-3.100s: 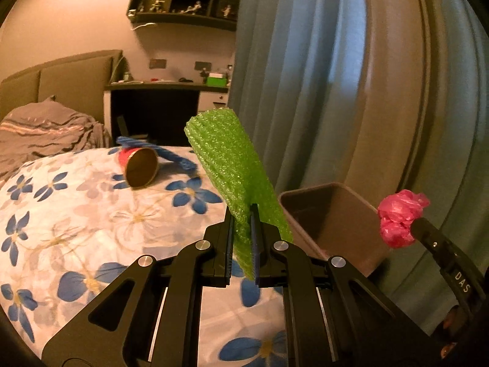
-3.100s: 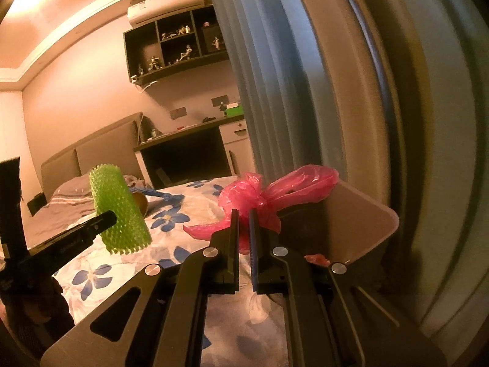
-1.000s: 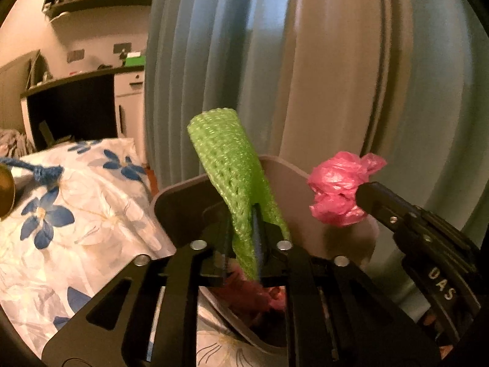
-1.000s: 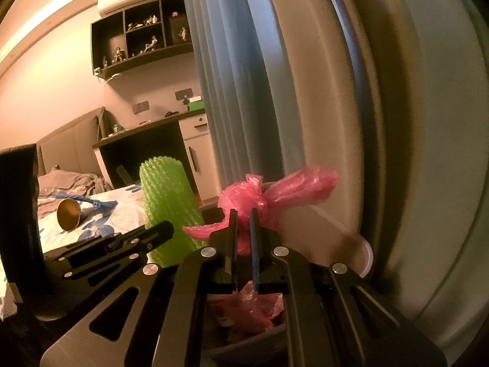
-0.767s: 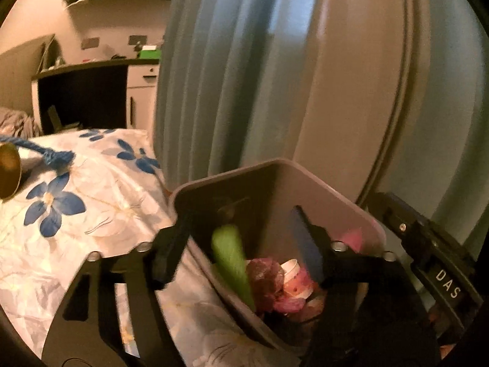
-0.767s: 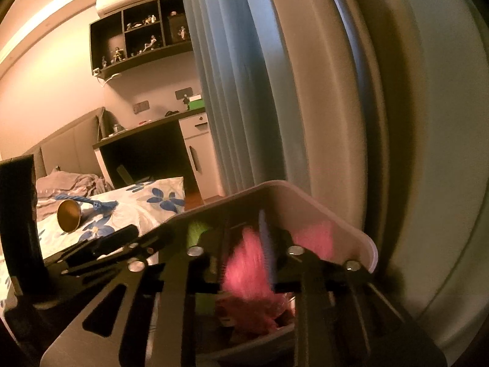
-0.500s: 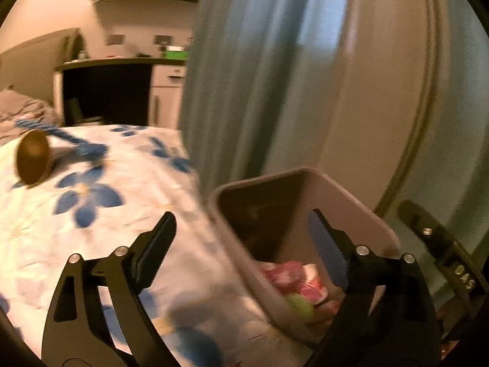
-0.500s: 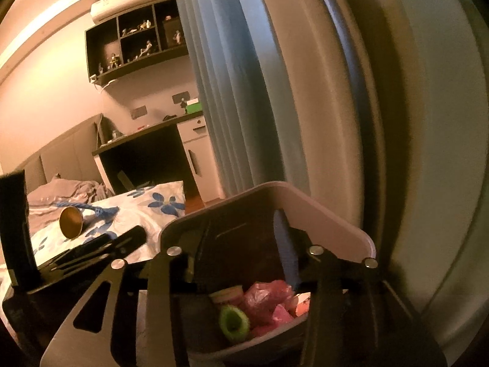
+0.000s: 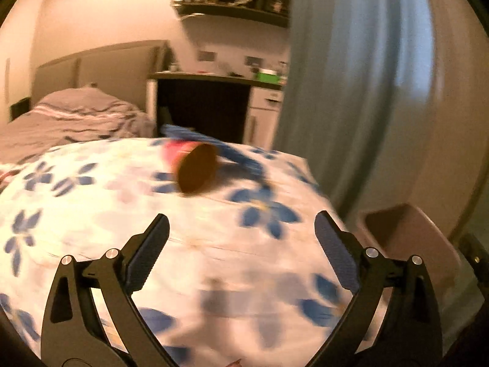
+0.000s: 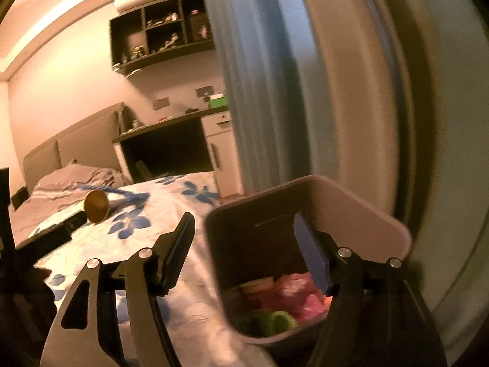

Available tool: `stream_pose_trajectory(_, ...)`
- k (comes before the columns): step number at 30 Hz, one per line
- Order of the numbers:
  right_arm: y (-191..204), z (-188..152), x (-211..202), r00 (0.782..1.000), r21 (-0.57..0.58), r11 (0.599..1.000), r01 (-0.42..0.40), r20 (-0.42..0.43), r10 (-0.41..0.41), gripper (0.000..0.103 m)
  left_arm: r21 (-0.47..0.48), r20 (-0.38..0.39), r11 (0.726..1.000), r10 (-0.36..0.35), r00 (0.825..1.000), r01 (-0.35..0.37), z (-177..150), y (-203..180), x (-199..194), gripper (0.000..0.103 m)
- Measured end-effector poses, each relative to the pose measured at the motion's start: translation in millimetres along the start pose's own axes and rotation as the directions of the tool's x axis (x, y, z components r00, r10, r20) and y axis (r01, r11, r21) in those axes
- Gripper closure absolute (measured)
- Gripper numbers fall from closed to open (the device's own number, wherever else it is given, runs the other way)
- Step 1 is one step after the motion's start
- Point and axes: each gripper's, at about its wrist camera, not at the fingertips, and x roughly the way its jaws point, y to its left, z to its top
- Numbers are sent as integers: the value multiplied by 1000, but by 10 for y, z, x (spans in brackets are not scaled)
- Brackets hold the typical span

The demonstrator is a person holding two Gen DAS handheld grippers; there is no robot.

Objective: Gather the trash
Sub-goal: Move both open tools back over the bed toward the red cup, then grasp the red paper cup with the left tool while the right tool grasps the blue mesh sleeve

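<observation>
Dropped green foam netting point(image 10: 276, 321) and crumpled pink bag point(image 10: 305, 301) now lie in bin point(image 10: 351, 214); both jaws opening, empty.

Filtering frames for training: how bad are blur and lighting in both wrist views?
Left wrist: heavy motion smear across the floral bedspread and paper cup, gripper frame sharp. Right wrist: milder blur, trash bin contents soft. Both: warm dim cast, fisheye vignette.

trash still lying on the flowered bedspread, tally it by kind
brown paper cup lying on its side: 1
blue braided rope behind the cup: 1
total: 2
</observation>
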Motion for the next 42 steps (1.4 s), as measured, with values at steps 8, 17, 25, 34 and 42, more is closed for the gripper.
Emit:
stream_pose_trajectory(8, 416, 61, 295, 997, -52, 996, -72, -25, 71, 34, -83, -9, 992, 96, 995, -96, 246, 693, 136, 9)
stream_pose_trajectory(17, 1028, 223, 852, 989, -173, 975, -142, -62, 134, 34, -58, -82, 995, 78, 994, -83, 446, 753, 635, 9)
stream_pose_trajectory(25, 1453, 263, 1389, 978, -287, 938, -193, -130, 161, 34, -69, -235, 996, 37, 971, -55, 518, 790, 1195, 34)
stream_pose_trajectory(34, 1805, 288, 1935, 961, -364, 901, -236, -226, 160, 37, -152, -319, 987, -6, 948, -45, 503, 969, 1421, 63)
stream_pose_trajectory(42, 2126, 250, 2346, 927, -419, 855, -305, -338, 165, 59, -203, -332, 978, -21, 943, -50, 482, 1113, 1511, 91)
